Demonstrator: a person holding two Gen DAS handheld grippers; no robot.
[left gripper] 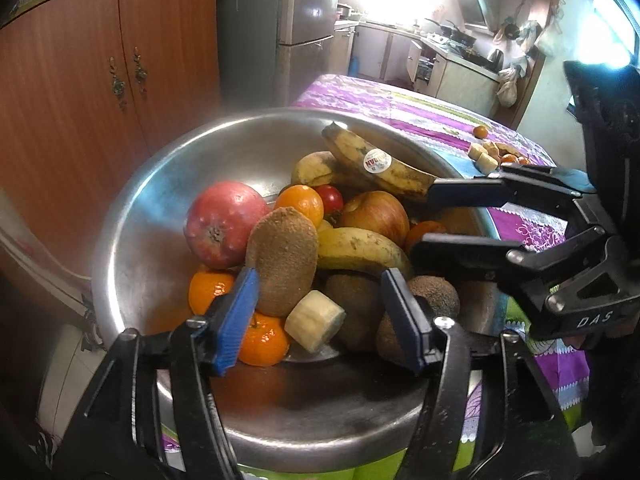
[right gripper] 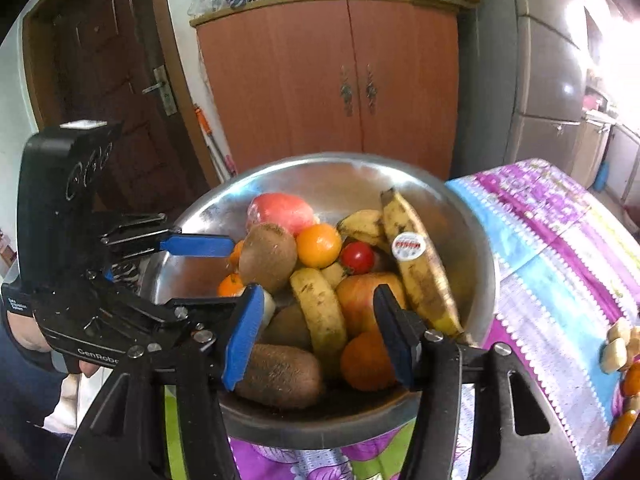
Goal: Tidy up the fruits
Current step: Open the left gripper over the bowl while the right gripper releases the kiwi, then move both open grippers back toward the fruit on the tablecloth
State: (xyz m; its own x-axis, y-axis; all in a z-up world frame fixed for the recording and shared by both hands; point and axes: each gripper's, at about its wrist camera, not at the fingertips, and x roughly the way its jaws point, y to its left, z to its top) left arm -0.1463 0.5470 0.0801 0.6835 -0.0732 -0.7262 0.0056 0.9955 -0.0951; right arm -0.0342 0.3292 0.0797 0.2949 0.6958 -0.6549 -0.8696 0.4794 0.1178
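Lots is buried here: the steel bowl [left gripper: 132, 216] is piled so high that the lower kiwis and oranges are half hidden, and its floor barely shows. The left gripper [left gripper: 320, 316] hangs over the bowl's near rim, jaws apart, gripping nothing. The right gripper [right gripper: 320, 324] is spread wide too, empty, over the same pile. The stickered banana [left gripper: 376, 164] lies on top with its long axis running from the bowl's far rim toward the right rim, its dark end by the right gripper's finger. Cut banana chunks [left gripper: 486, 156] sit blurry near the tablecloth's [left gripper: 420, 108] far right edge.
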